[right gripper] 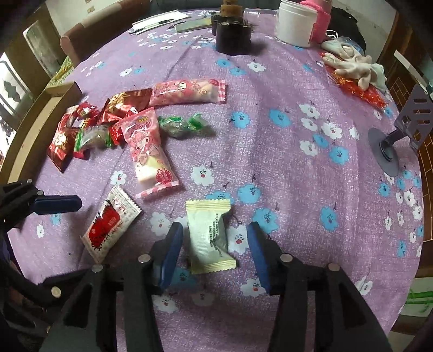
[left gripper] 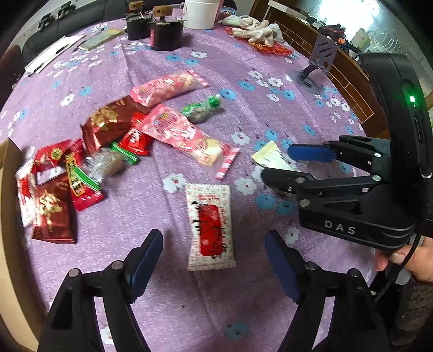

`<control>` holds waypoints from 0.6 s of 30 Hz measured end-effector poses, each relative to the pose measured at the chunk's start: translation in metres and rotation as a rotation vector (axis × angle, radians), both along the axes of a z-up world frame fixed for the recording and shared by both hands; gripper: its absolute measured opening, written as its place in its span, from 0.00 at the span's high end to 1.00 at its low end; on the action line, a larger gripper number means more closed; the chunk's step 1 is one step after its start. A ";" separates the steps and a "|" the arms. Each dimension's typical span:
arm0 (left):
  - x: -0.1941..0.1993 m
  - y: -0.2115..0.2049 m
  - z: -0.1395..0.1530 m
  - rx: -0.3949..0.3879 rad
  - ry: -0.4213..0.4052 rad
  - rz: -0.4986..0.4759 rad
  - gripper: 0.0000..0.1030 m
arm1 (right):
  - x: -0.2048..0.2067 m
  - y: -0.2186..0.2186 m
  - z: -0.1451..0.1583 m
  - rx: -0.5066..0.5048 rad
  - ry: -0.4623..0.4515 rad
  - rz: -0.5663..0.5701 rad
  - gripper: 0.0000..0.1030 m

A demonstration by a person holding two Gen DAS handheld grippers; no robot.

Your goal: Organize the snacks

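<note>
A white-and-red snack packet (left gripper: pixel 210 227) lies on the purple cloth between the fingers of my open left gripper (left gripper: pixel 213 260); it also shows in the right wrist view (right gripper: pixel 110 224). A pale yellow packet (right gripper: pixel 208 238) lies between the fingers of my open right gripper (right gripper: pixel 213 260), which shows in the left wrist view (left gripper: pixel 278 165) around that packet (left gripper: pixel 270 157). A pile of red, pink and green snacks (left gripper: pixel 108 151) lies at the left, also in the right wrist view (right gripper: pixel 116 127).
Purple floral tablecloth (right gripper: pixel 270 135). At the far edge stand black pots (right gripper: pixel 233 38), a white jar (right gripper: pixel 296 23) and white gloves (right gripper: pixel 354 67). A grey phone stand (right gripper: pixel 400 135) is at the right. A cardboard box edge (left gripper: pixel 8 189) is at the left.
</note>
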State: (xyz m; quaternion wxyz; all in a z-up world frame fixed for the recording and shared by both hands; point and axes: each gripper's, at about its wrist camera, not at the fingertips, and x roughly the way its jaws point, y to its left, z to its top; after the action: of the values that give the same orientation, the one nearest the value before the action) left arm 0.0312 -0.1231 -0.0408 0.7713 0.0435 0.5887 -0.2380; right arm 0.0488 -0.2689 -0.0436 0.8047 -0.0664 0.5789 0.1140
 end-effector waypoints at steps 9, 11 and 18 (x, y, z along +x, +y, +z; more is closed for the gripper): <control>-0.009 -0.012 -0.009 0.030 -0.002 -0.010 0.20 | -0.003 0.002 -0.006 -0.045 -0.003 0.048 0.45; -0.009 -0.014 -0.009 0.029 -0.007 -0.013 0.20 | -0.003 0.001 -0.006 -0.044 -0.007 0.056 0.45; -0.009 -0.018 -0.007 0.011 -0.026 -0.004 0.38 | -0.005 0.001 -0.003 -0.048 -0.007 0.058 0.62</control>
State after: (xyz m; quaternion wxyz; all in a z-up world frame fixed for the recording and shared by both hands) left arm 0.0219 -0.1416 -0.0482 0.7780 0.0520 0.5801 -0.2357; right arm 0.0434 -0.2681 -0.0469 0.8013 -0.1028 0.5763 0.1234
